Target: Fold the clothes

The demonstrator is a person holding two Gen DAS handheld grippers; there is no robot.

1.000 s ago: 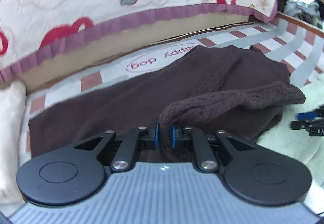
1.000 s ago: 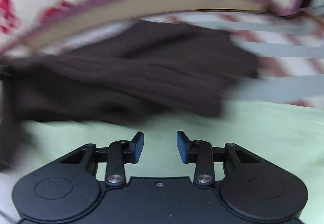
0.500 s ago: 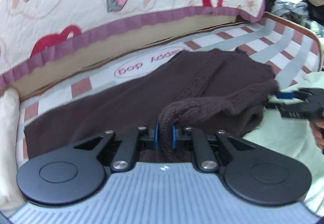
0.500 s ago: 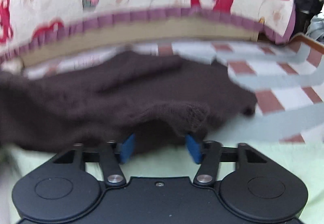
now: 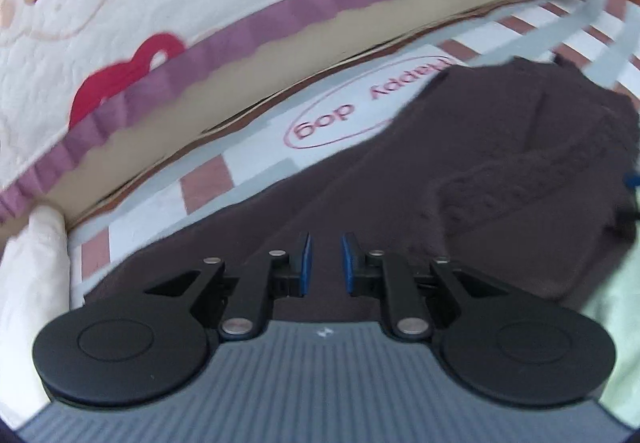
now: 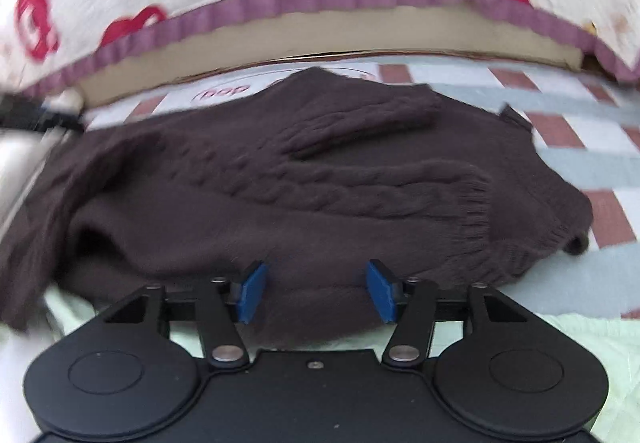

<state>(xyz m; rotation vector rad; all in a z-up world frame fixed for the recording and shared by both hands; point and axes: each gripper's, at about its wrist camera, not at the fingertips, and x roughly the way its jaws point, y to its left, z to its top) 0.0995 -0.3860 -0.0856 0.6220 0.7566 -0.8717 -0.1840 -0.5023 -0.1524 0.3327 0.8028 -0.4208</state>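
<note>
Brown knit sweater (image 6: 304,179), both sleeves laid across body, mid-fold. Left gripper (image 5: 324,261) narrowly parted, empty; right gripper (image 6: 316,289) spread over near hem. Next: pinch hem.

A dark brown cable-knit sweater (image 6: 304,179) lies partly folded on a bed, its two cabled sleeves laid across the body with ribbed cuffs pointing right, its near edge bunched over a pale green sheet (image 6: 560,331).
</note>
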